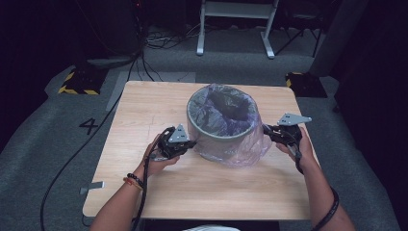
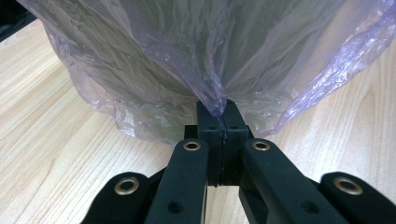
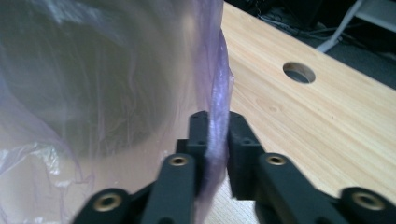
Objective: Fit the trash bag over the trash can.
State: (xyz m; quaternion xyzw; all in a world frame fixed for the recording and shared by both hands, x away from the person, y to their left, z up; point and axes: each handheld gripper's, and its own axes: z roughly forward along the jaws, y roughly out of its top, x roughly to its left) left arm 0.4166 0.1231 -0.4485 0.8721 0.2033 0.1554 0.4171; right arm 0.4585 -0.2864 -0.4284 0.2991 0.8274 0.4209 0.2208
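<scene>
From above you see the grey bin [image 1: 219,126] between your grippers, while close up your left gripper [image 2: 220,109] and right gripper [image 3: 215,122] each pinch its purple bag [image 2: 196,51].

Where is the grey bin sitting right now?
In the high view, the grey bin, lined with a purple bag, stands on the wooden table slightly right of centre, between the left gripper and right gripper.

One camera sits high above my side and looks down on the whole counter [image 1: 144,192]. Two ride on my jaws, very close to the purple bag [image 2: 210,51]. All three see that bag.
</scene>
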